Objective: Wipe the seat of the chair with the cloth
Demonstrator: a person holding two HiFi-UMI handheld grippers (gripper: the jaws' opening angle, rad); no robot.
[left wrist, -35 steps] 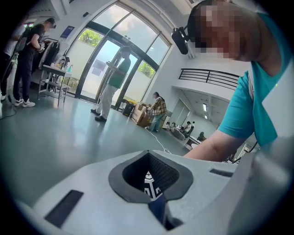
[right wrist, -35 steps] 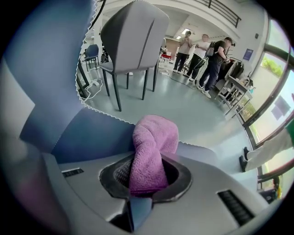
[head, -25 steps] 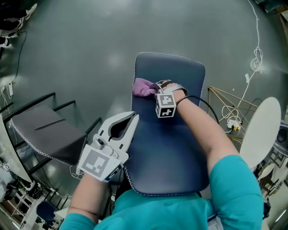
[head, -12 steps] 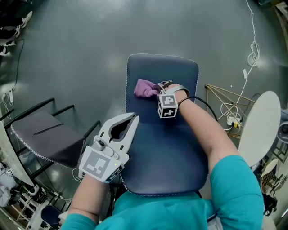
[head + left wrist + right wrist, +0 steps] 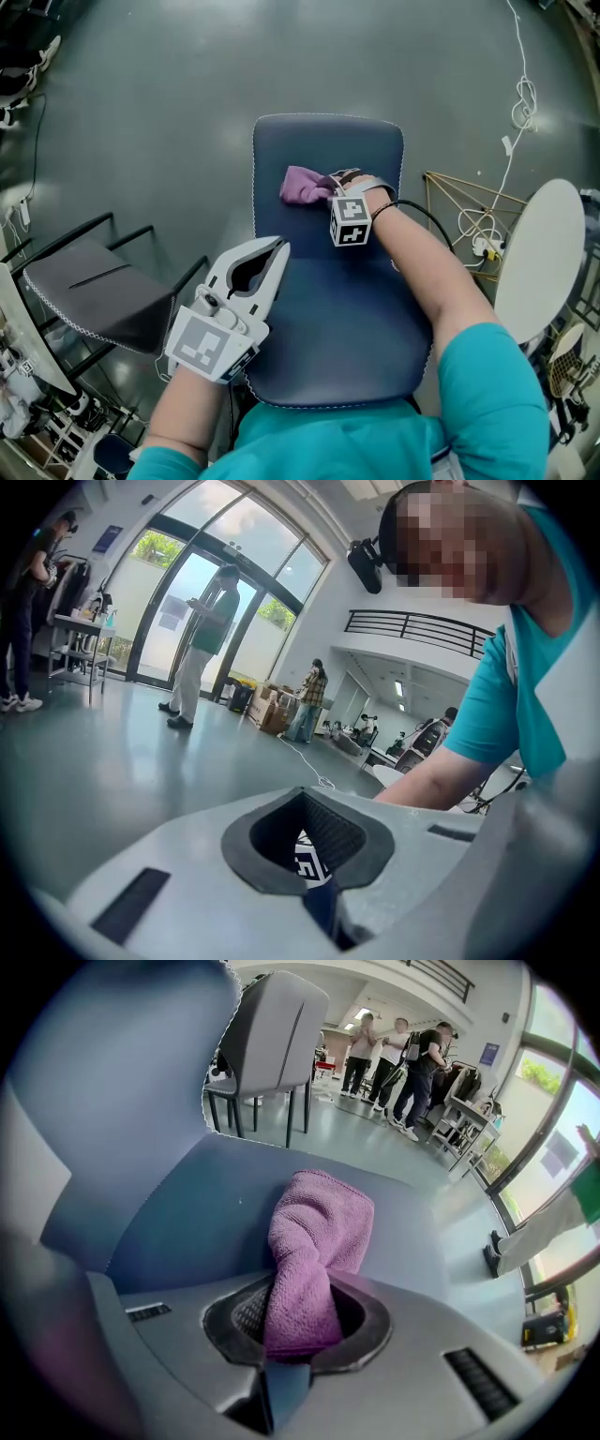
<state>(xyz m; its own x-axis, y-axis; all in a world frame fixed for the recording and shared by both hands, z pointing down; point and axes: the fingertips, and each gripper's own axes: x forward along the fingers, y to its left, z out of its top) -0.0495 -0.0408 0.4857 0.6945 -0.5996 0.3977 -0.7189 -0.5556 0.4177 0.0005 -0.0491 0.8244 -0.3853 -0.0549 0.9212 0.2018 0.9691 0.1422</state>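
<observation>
Your right gripper [image 5: 325, 184] has its jaws clamped on the purple cloth [image 5: 300, 185], which lies on the chair seat [image 5: 328, 309] toward its far end. Your left gripper [image 5: 273, 252] has its jaws together and empty, at the seat's left edge.

The left gripper [image 5: 305, 841] fills the near part of the view as two pale grey jaws closed against each other. They leave an oval pocket lined with dark ribbed pads [image 5: 345, 829]. A black-and-white marker pattern [image 5: 307, 862] and a dark blue surface [image 5: 322, 907] show through the pocket.

At the right, a bare forearm [image 5: 439, 776] extends from a teal sleeve [image 5: 495, 716].

Beyond lies a glossy grey floor [image 5: 103, 761] with a white cable [image 5: 309, 766] on it. At the far left stand tall glass doors [image 5: 173, 611], with a standing person [image 5: 200, 647] before them. Cardboard boxes [image 5: 272, 712] sit further right. A balcony railing [image 5: 422, 630] runs above.
</observation>
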